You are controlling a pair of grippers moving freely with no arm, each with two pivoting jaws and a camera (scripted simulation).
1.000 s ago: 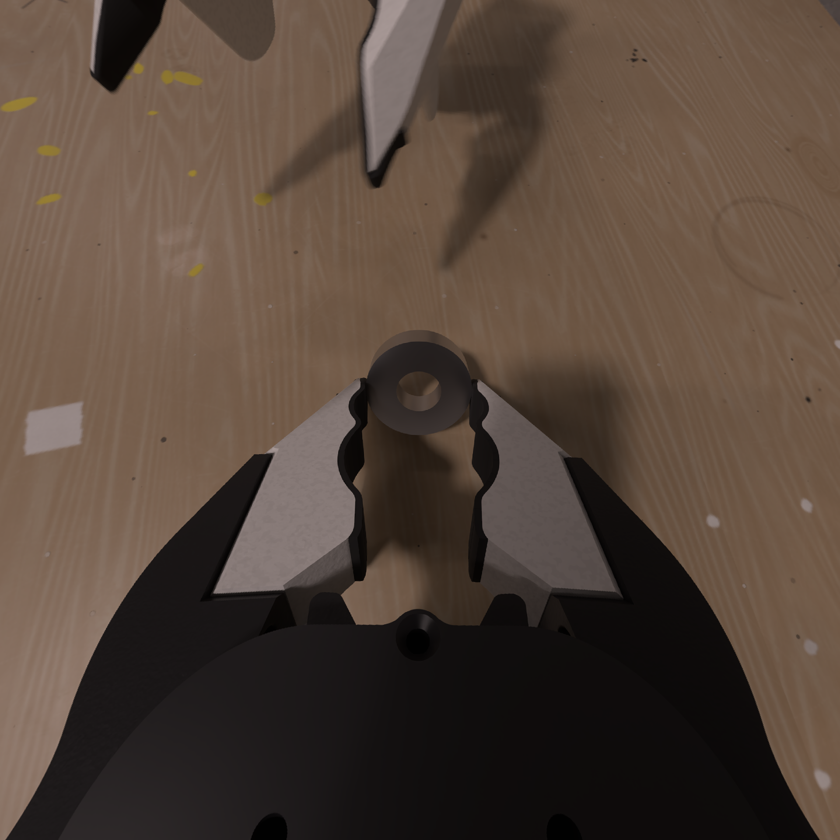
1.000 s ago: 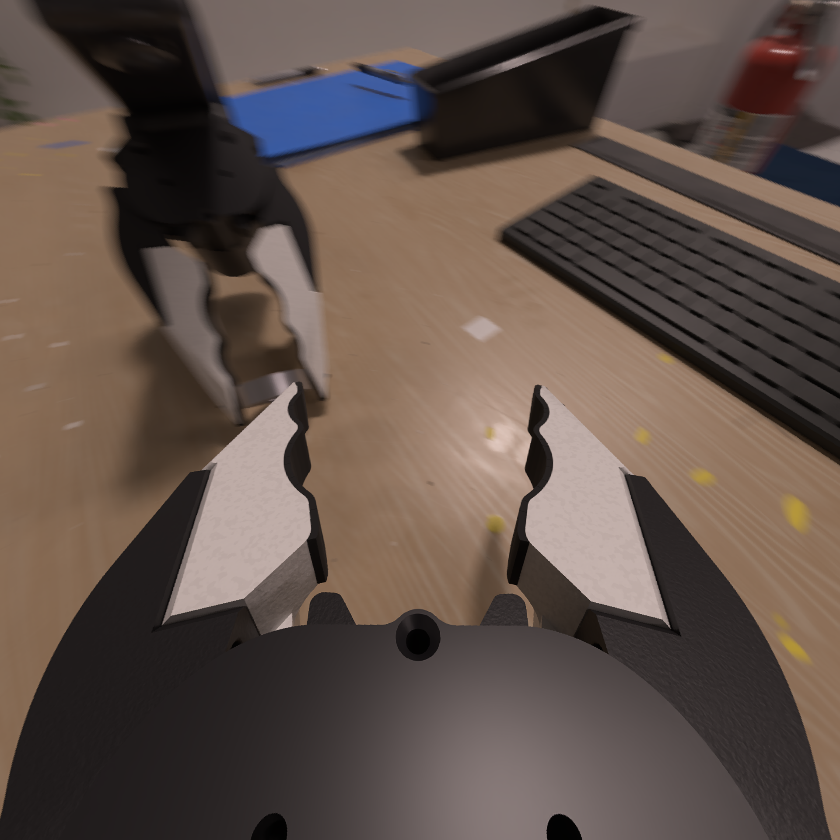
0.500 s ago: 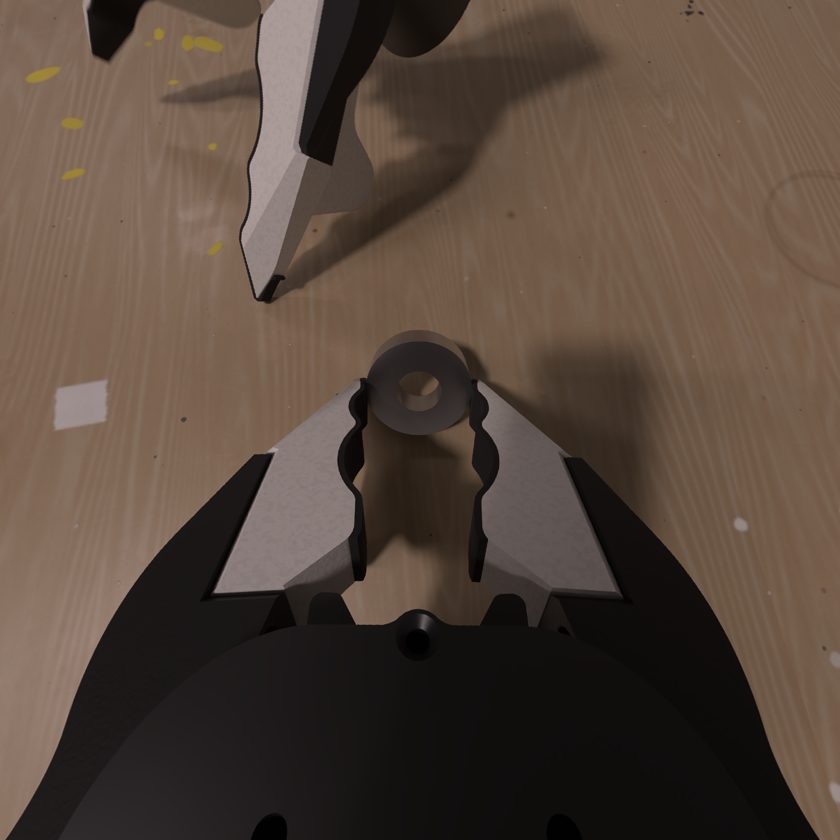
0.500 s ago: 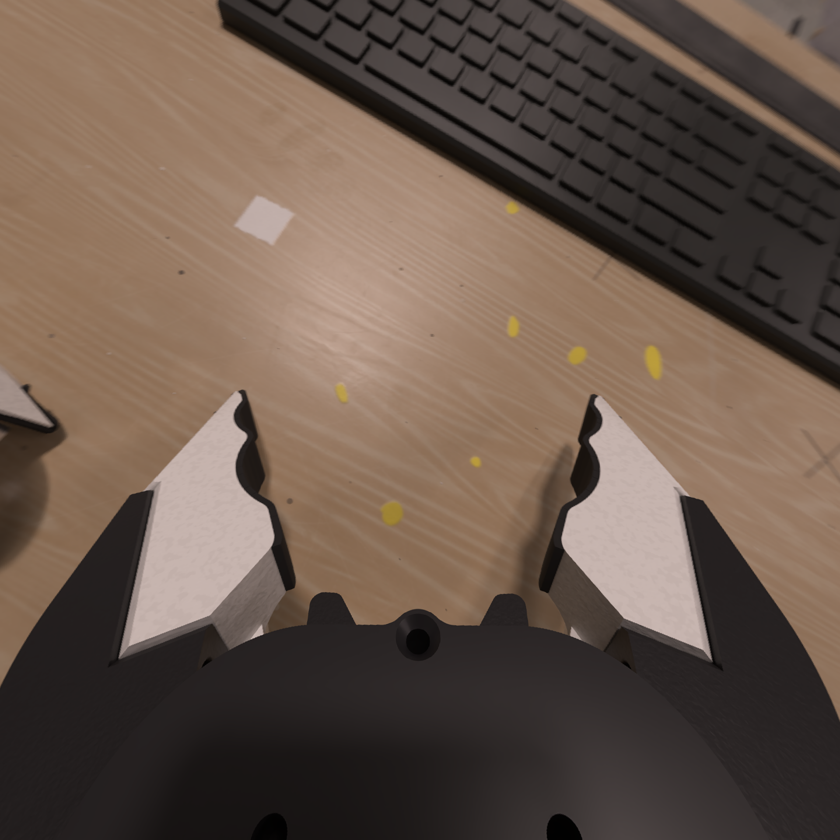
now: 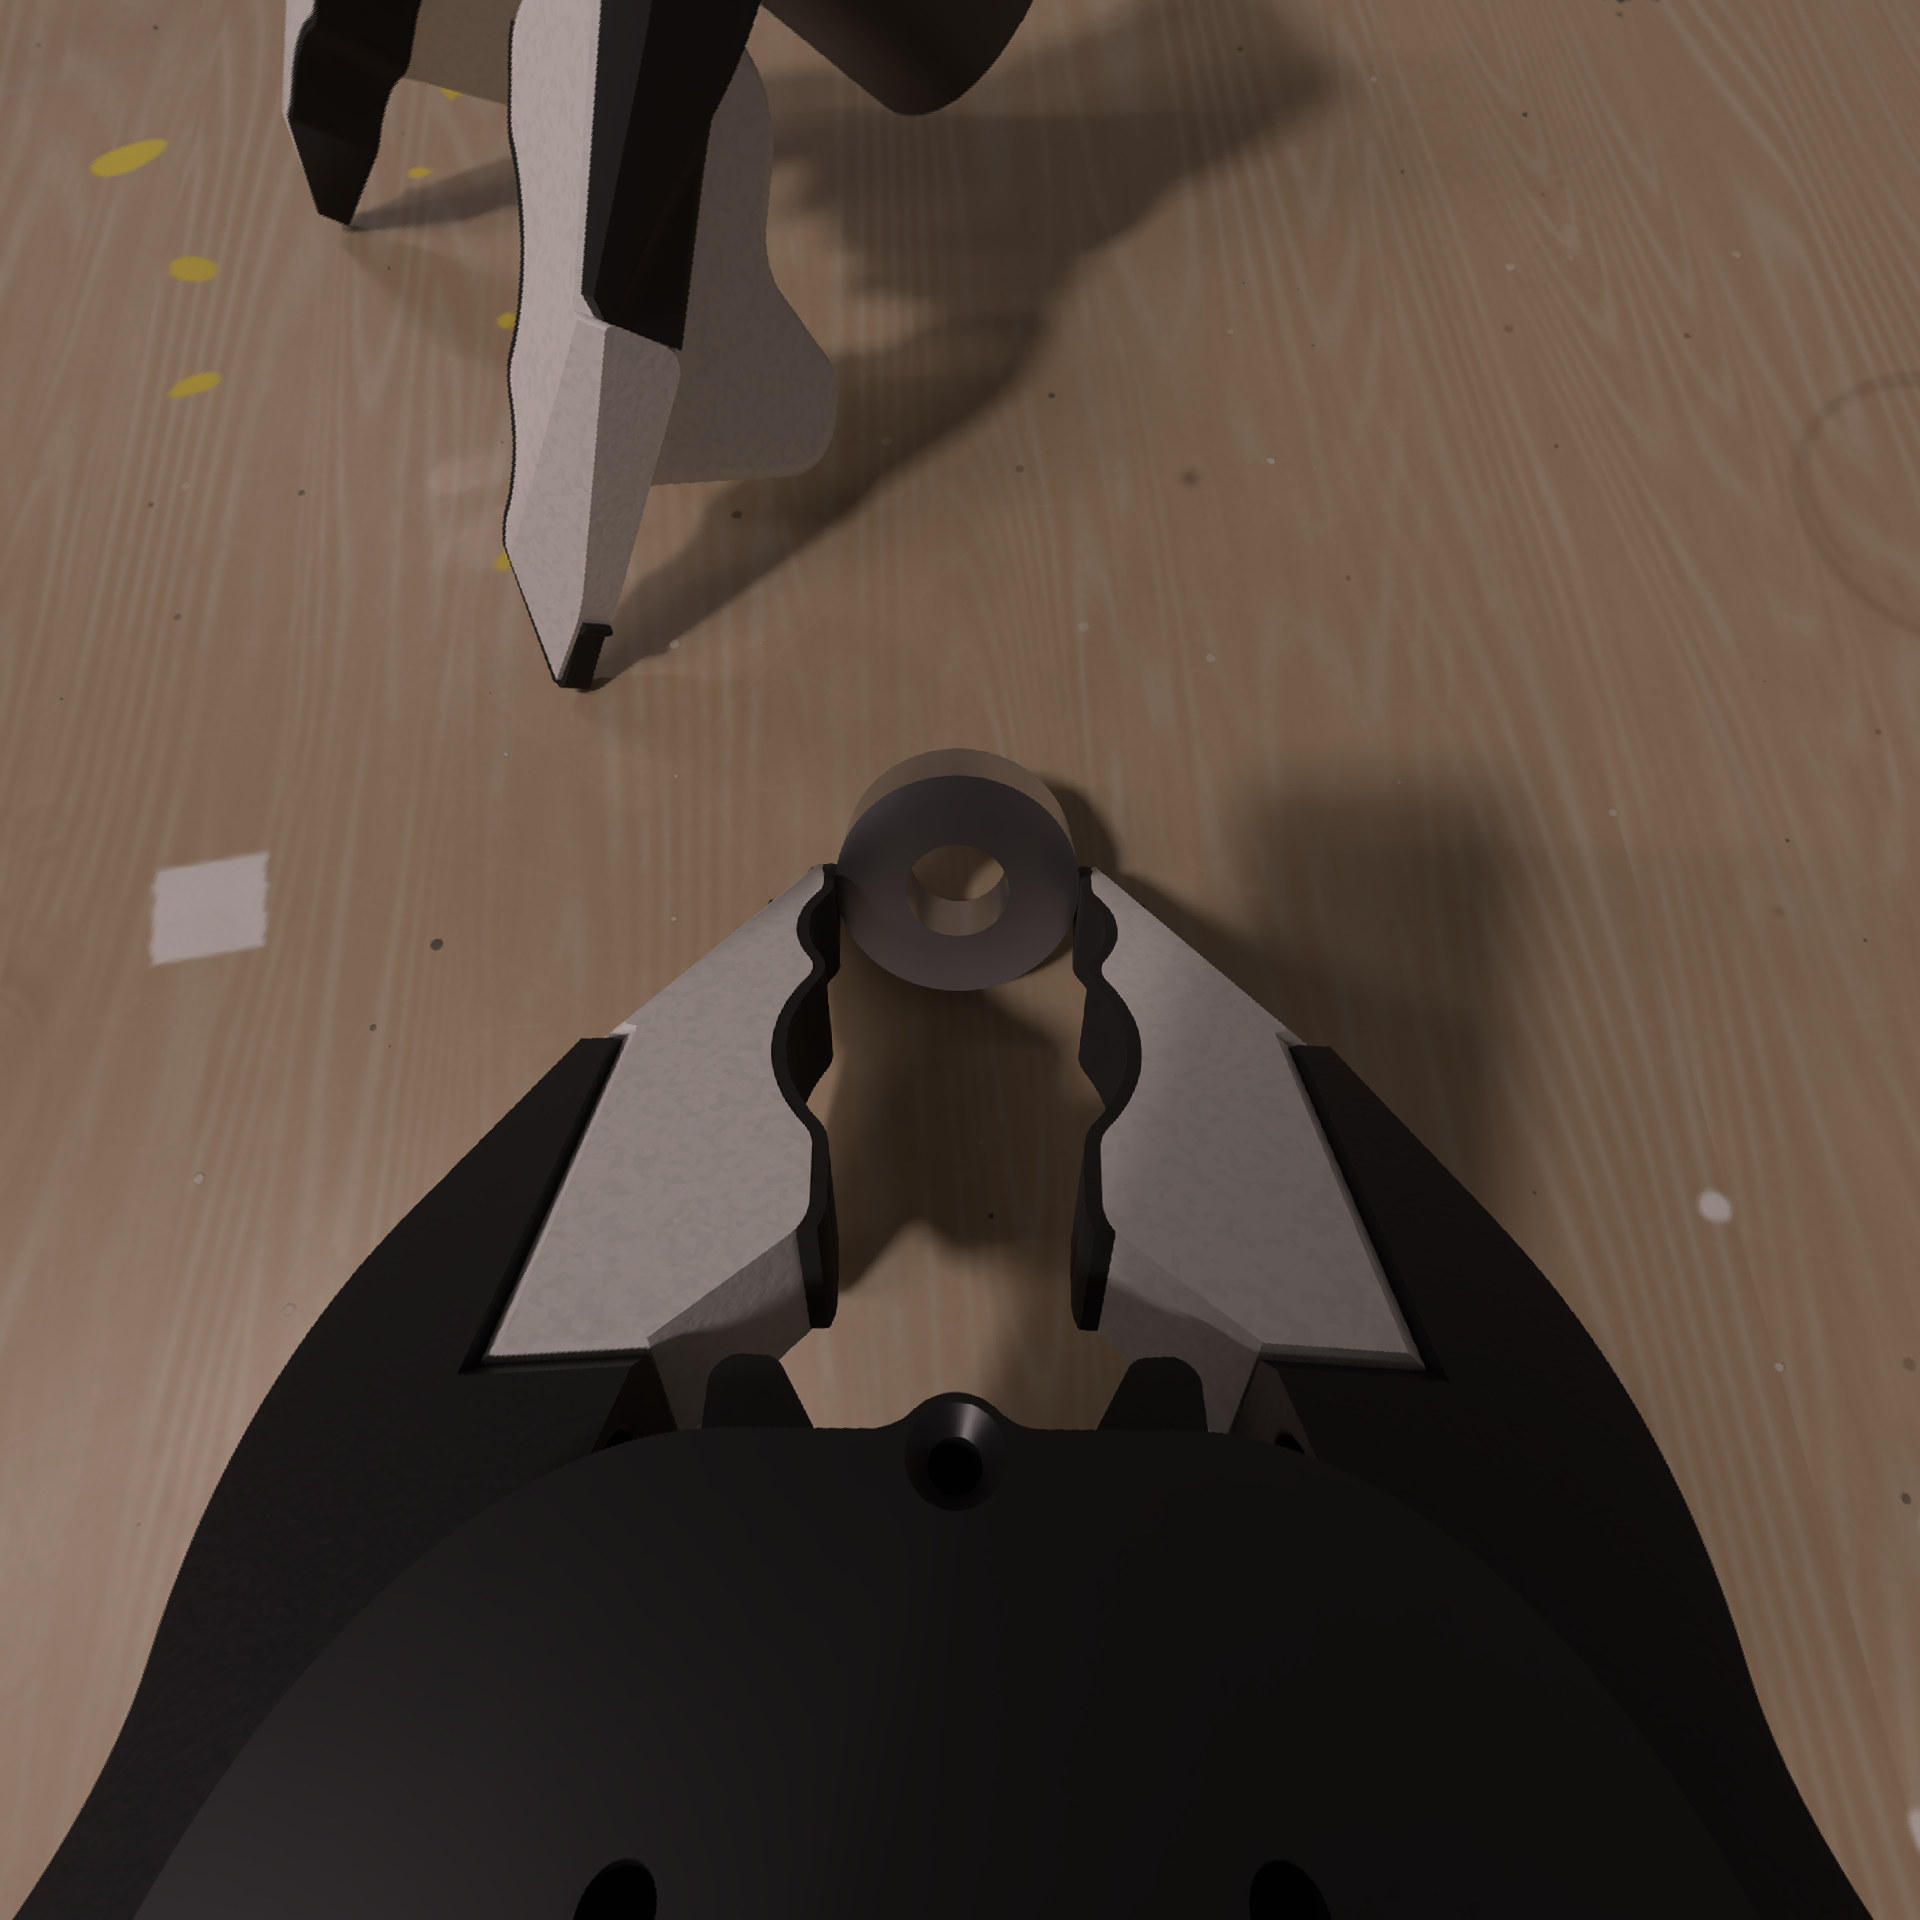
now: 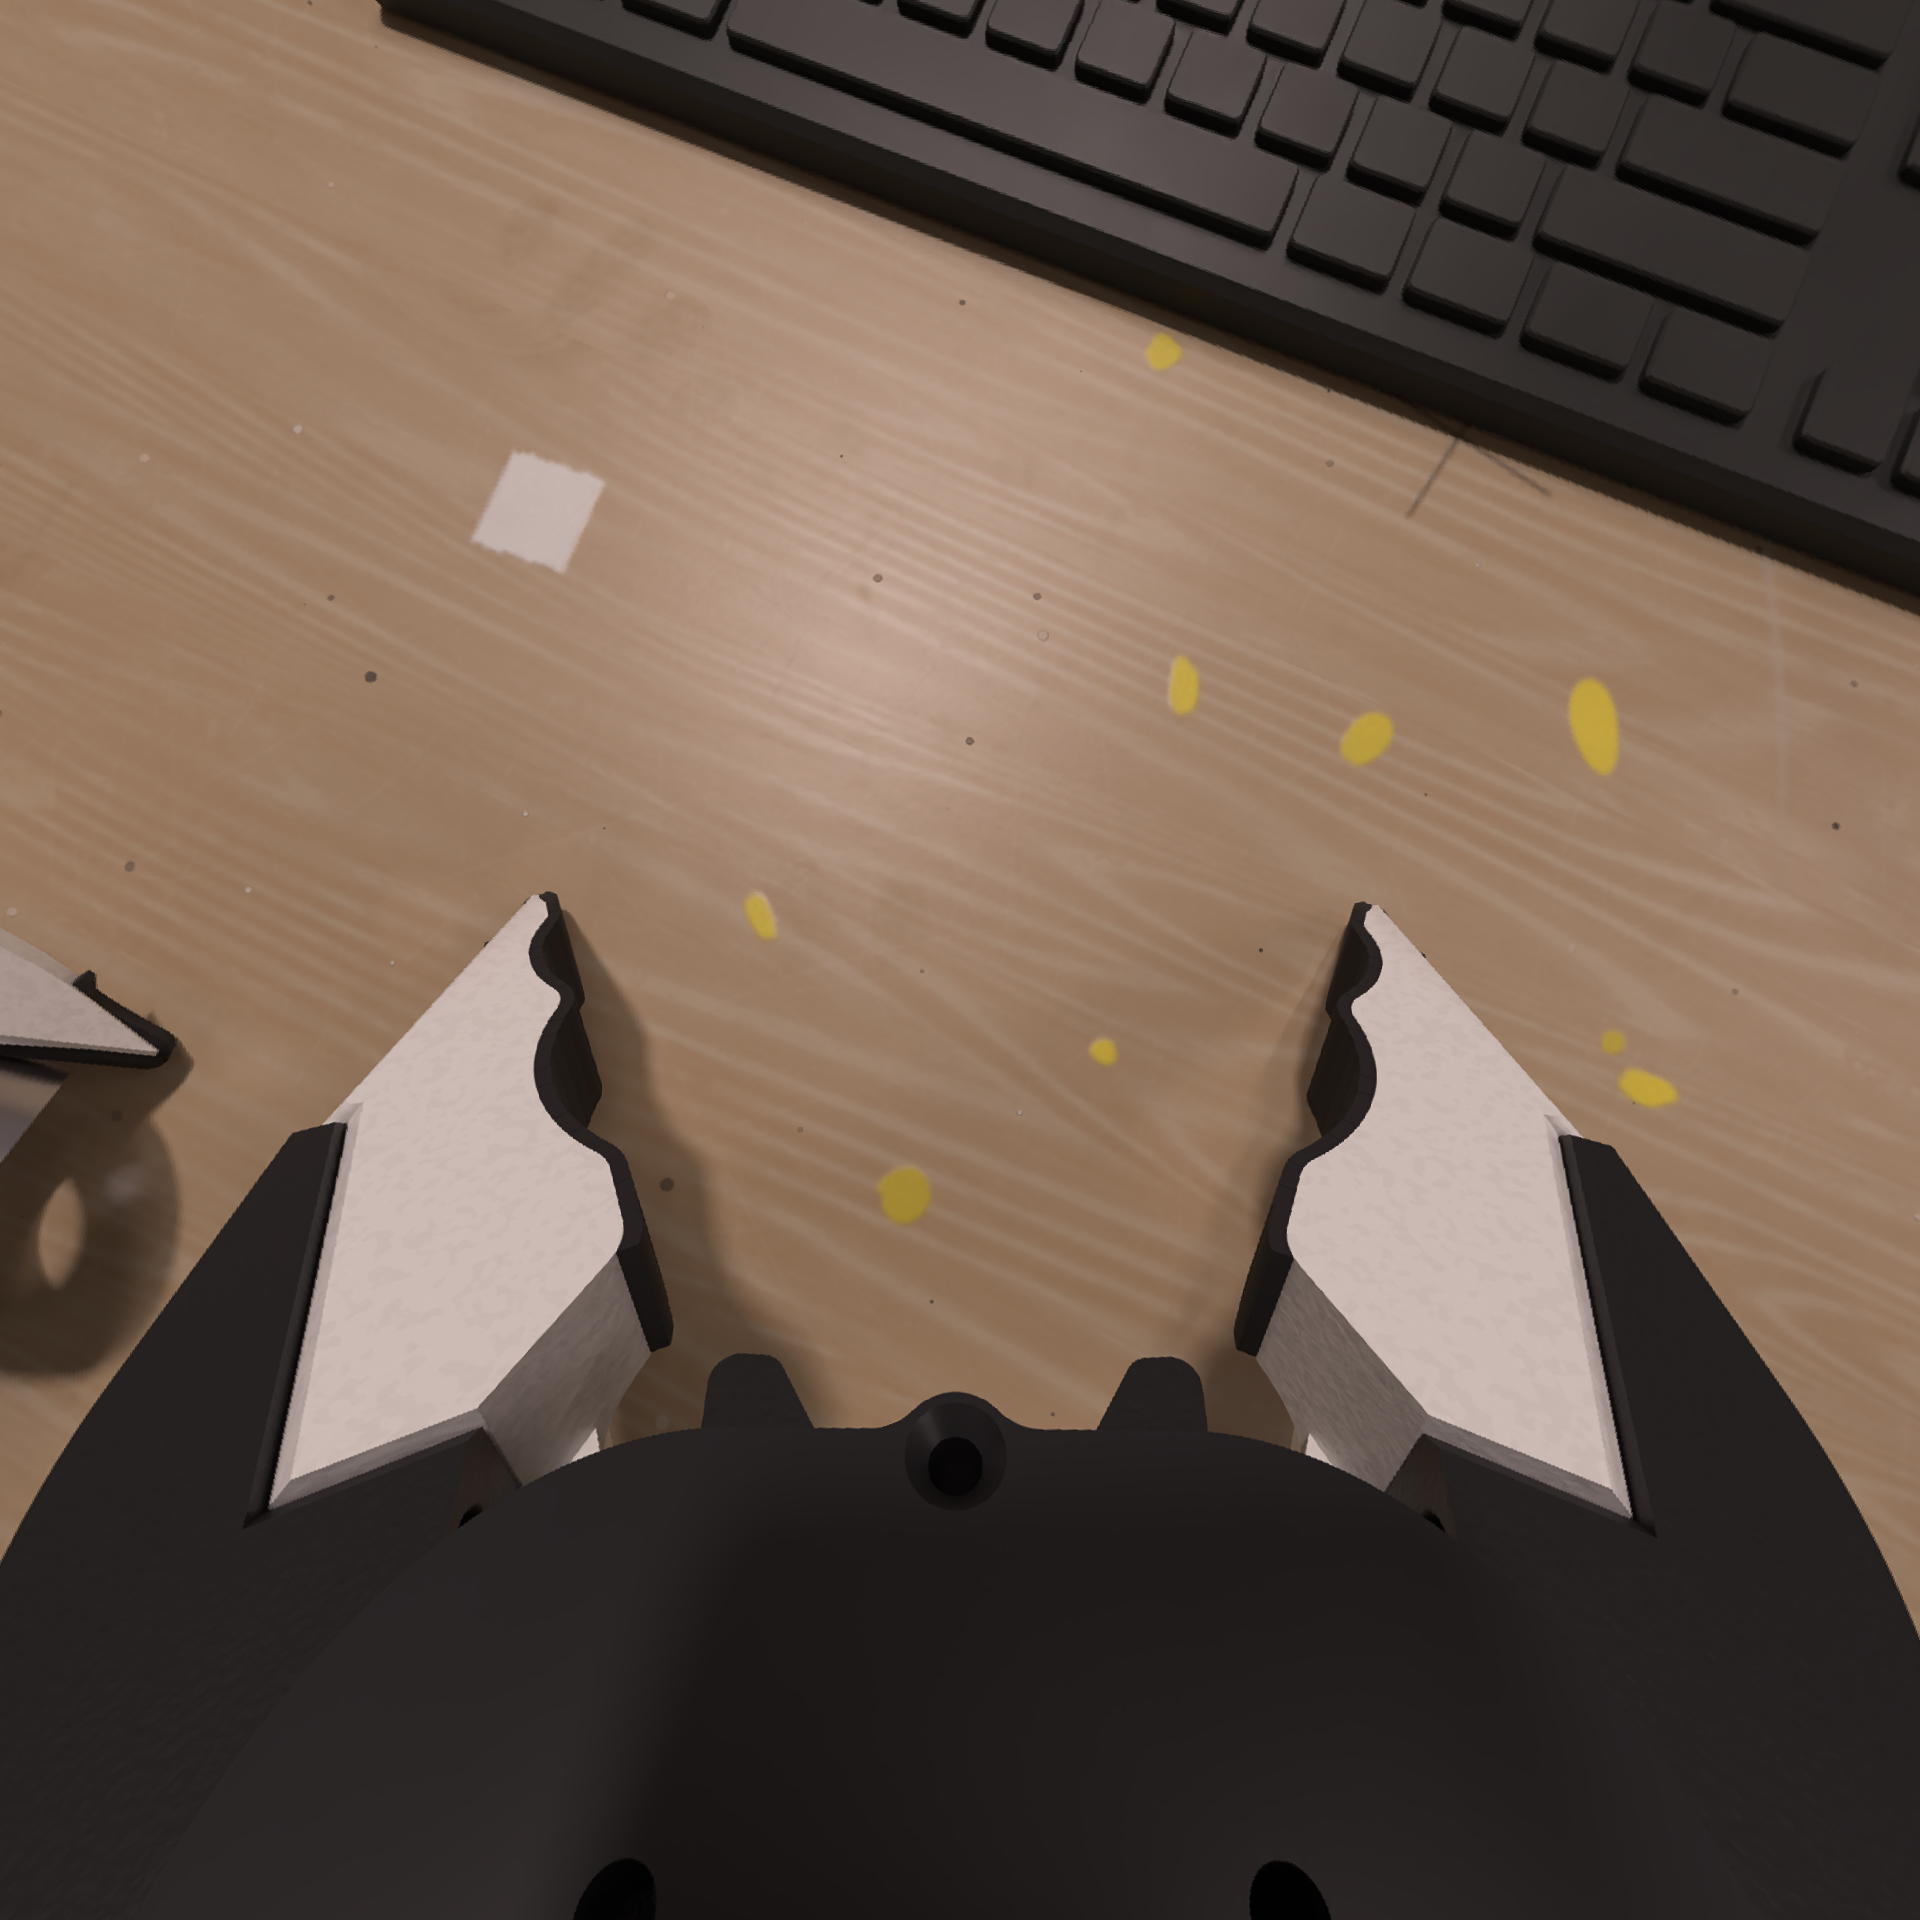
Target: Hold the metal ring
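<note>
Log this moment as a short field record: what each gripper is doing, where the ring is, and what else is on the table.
left hand-held gripper: shut on the ring, pinched at the fingertips, hole facing the camera
right hand-held gripper: open, nothing between its fingers, above the table
ring contact with table: cannot tell
keyboard: black, ahead of the right gripper
white square: flat on the wood
yellow spots: scattered near the right gripper

wood desk (image 6: 831, 644) w/ black keyboard (image 6: 1351, 135)
</note>
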